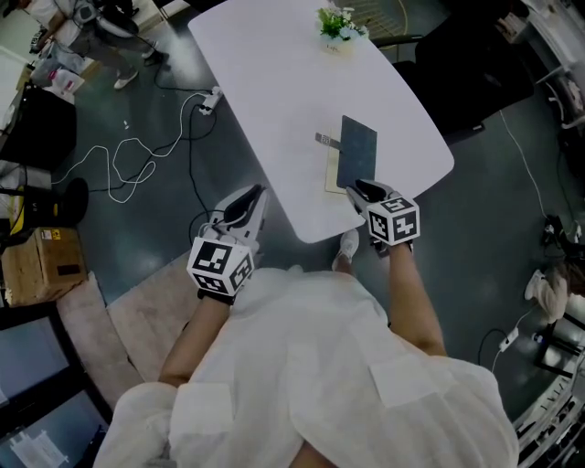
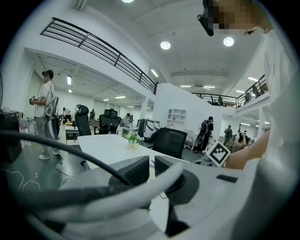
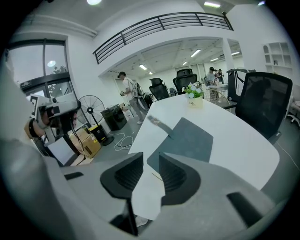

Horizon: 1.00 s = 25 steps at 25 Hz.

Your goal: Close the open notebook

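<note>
Right gripper (image 3: 151,161): jaws a little apart, released, nothing between them. Through the gap, only white table (image 3: 234,136) and the near corner of the notebook (image 3: 187,138). In the head view this gripper sits at centre right, hovering at the table's near edge, tips just beside the notebook's near end; cannot tell if they touch.

Left gripper (image 2: 152,164): jaws almost together, only a slit, empty. In the head view it is at lower left centre, off the table, over the dark floor, well apart from the notebook.

The notebook lies flat on the near part of the table, centre of the head view. Its dark cover faces up, with a pale strip of page showing along the left edge. A grey strap (image 3: 157,123) sticks out from its far left corner onto the table.

A small plant (image 1: 340,26) stands at the far end of the table, top centre. A black chair (image 3: 265,103) stands beside the table, at the right of the right gripper view. A white cable (image 1: 128,164) lies on the floor at left, and a cardboard box (image 1: 41,260) at the left edge.
</note>
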Each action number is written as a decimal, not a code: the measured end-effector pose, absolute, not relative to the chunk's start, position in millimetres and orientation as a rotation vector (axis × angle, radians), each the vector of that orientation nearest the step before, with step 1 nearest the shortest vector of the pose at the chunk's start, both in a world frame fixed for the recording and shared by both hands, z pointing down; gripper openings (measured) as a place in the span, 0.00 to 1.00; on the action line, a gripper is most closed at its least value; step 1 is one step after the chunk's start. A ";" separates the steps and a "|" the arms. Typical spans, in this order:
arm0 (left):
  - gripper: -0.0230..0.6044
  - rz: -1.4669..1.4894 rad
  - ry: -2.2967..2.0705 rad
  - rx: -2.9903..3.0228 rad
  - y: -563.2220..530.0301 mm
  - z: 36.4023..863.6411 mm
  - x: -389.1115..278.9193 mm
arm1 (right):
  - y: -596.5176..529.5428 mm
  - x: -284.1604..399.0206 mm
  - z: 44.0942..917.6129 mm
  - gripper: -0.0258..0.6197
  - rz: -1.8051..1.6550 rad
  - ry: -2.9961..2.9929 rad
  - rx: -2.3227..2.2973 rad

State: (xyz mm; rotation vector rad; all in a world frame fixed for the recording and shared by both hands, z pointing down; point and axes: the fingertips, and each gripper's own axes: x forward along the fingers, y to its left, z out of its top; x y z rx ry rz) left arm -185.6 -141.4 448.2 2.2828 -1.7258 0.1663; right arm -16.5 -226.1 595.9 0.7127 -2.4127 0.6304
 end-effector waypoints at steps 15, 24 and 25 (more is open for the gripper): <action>0.09 0.155 -1.711 2.307 -136.2 447.0 -198.9 | -228.1 -15.4 577.8 0.20 0.607 -2.442 0.810; 0.09 0.120 -1.691 2.368 -140.2 430.1 -195.0 | -237.2 22.9 501.4 0.14 0.441 -2.564 1.062; 0.09 0.115 -1.692 2.374 -140.3 427.7 -195.2 | -236.8 29.5 489.7 0.13 0.412 -2.584 1.102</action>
